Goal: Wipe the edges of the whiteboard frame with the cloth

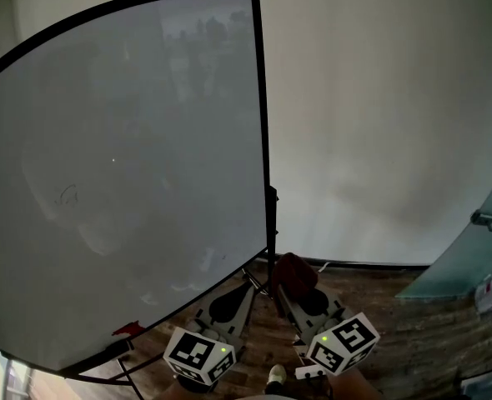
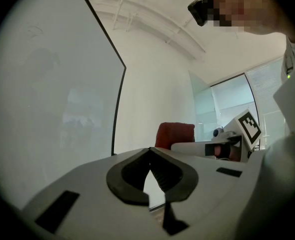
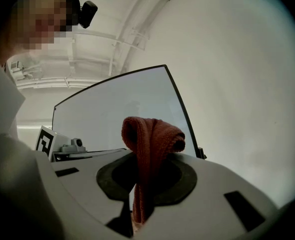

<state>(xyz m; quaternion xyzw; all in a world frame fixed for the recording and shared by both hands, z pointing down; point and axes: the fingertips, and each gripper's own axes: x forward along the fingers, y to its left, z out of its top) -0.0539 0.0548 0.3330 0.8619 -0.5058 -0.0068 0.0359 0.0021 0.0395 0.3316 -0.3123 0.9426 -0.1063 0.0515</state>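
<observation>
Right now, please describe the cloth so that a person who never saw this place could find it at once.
Find the large whiteboard; follow its black frame down the right side to the bottom corner. Beside that corner, the right gripper is shut on the cloth. Its soft, dark red knit stands out from the hard grey gripper parts around it.

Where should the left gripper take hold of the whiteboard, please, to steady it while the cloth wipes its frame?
Grip the black frame low on its right edge, coming edge-on from the right. The whiteboard is a thin upright panel, so only its rim fits between jaws, and the left gripper, shut and empty, sits just below that corner.
</observation>
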